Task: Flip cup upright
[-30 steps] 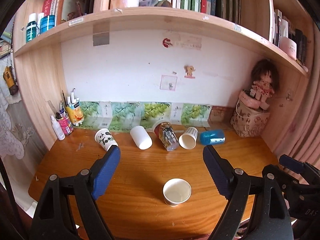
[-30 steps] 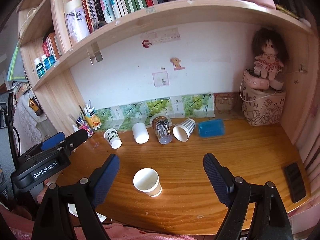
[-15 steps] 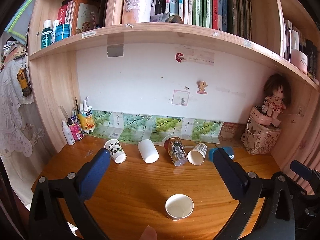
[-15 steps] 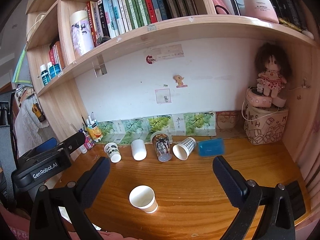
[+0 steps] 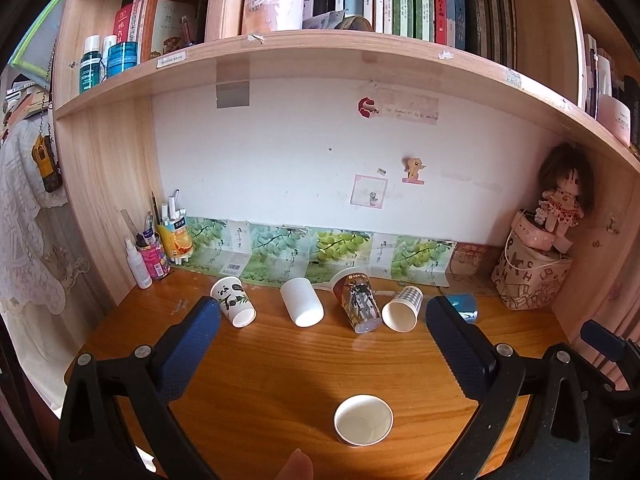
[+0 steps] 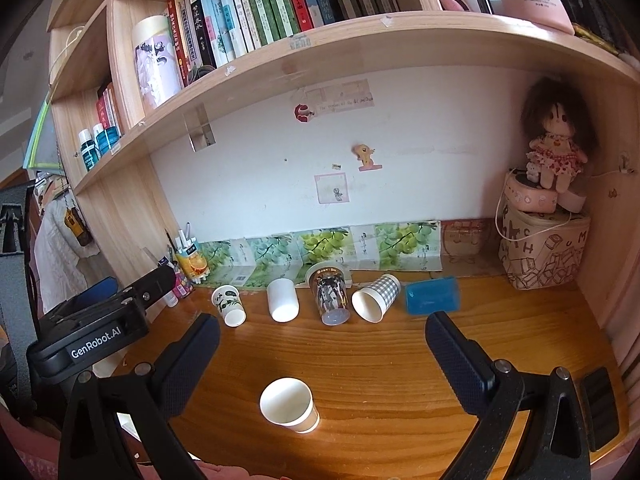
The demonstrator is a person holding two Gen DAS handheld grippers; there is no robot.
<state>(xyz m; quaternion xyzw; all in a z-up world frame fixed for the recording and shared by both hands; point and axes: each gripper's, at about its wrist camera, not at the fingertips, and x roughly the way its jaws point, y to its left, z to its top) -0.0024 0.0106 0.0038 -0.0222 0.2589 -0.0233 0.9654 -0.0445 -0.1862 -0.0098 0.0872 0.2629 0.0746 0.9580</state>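
A white paper cup [image 5: 363, 425] stands upright near the front of the wooden desk [image 5: 280, 364]; it also shows in the right wrist view [image 6: 289, 399]. Several cups lie on their sides in a row at the back: a panda cup [image 5: 233, 301], a plain white cup [image 5: 301, 307], a dark printed cup [image 5: 359, 308], a checked cup [image 5: 403, 308] and a blue cup [image 5: 462, 307]. My left gripper [image 5: 320, 324] is open and empty, above the desk. My right gripper [image 6: 320, 328] is open and empty too.
A pen holder and bottles [image 5: 160, 244] stand at the back left. A printed bag with a doll on top [image 5: 532, 276] sits at the back right. A shelf of books [image 5: 360, 0] hangs overhead. A black object [image 6: 600, 404] lies at the desk's right front edge.
Both grippers have pulled back and risen, so the desk and cups look farther away and more of the shelf shows. The cups have not moved.
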